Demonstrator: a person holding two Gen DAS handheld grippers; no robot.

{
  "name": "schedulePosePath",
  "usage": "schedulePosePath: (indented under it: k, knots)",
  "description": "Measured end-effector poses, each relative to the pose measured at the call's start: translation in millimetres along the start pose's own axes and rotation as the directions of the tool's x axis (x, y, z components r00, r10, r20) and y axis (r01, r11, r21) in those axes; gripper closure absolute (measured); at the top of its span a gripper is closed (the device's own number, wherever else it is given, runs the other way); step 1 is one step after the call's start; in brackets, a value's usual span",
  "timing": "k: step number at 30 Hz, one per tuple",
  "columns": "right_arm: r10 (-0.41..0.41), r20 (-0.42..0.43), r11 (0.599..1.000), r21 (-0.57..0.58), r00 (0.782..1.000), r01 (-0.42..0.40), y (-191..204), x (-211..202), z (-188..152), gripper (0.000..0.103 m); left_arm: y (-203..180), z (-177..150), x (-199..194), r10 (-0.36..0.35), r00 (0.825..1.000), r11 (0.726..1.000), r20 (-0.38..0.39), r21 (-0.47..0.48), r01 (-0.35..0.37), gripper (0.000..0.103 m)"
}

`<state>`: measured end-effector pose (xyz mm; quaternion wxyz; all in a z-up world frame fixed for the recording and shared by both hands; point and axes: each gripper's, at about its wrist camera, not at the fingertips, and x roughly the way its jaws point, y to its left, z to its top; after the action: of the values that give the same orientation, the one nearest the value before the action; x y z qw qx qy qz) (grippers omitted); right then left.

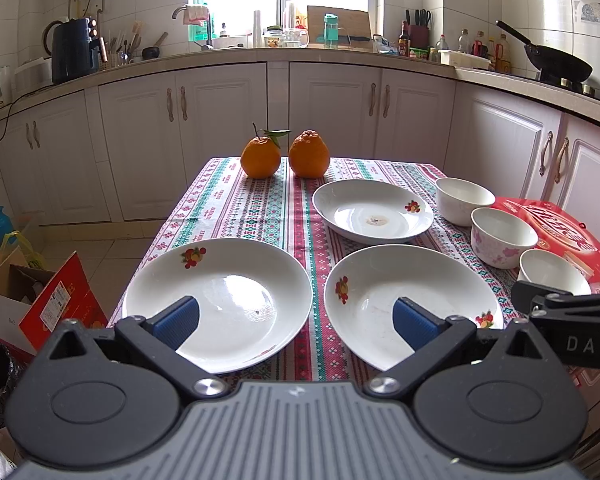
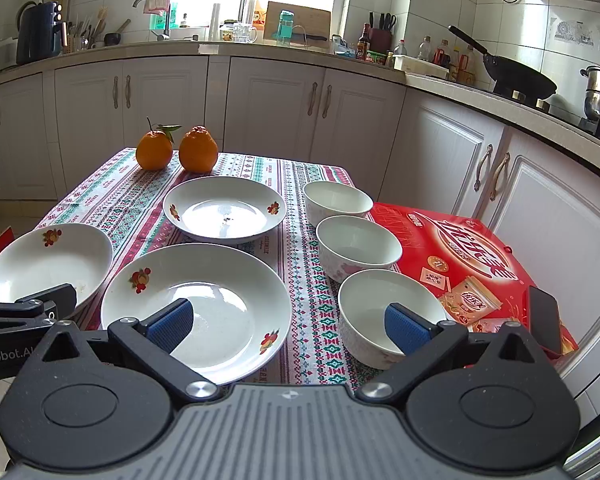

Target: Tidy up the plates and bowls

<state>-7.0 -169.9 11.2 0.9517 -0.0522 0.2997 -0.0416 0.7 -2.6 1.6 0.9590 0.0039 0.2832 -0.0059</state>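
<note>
Three white plates with fruit prints lie on the patterned tablecloth: a near-left plate [image 1: 220, 300] [image 2: 48, 264], a near-middle plate [image 1: 404, 296] [image 2: 204, 304] and a far plate [image 1: 372, 210] [image 2: 224, 210]. Three bowls stand in a row along the right: far bowl [image 1: 464, 198] [image 2: 336, 200], floral middle bowl [image 1: 500, 240] [image 2: 356, 246], near bowl [image 1: 552, 272] [image 2: 376, 312]. My left gripper [image 1: 296, 320] is open, empty, above the two near plates. My right gripper [image 2: 290, 324] is open, empty, between the near-middle plate and near bowl.
Two oranges [image 1: 284, 156] [image 2: 176, 150] sit at the table's far edge. A red snack box [image 2: 472, 264] with a phone [image 2: 544, 320] on it lies at the right. Cardboard boxes [image 1: 48, 300] stand on the floor at left. Kitchen cabinets [image 1: 220, 120] lie beyond.
</note>
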Motion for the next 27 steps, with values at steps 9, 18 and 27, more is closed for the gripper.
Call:
schedulePosePath:
  k: [9,18,27]
  knots:
    - [0.001,0.000,1.000,-0.004,1.000,-0.001,0,0,1,0.000,0,0,0,-0.001,1.000,1.000,0.000,-0.001,0.001,0.001]
    - [0.049,0.008,0.998,-0.046,0.999,-0.049,3,4,11,0.000,6,4,0,-0.015,1.000,1.000,0.018,0.010,0.015,0.001]
    - [0.288,0.076,0.958,-0.019,0.955,-0.287,-8,14,48,0.000,35,3,8,-0.001,1.000,0.998,0.018,0.060,0.000,0.001]
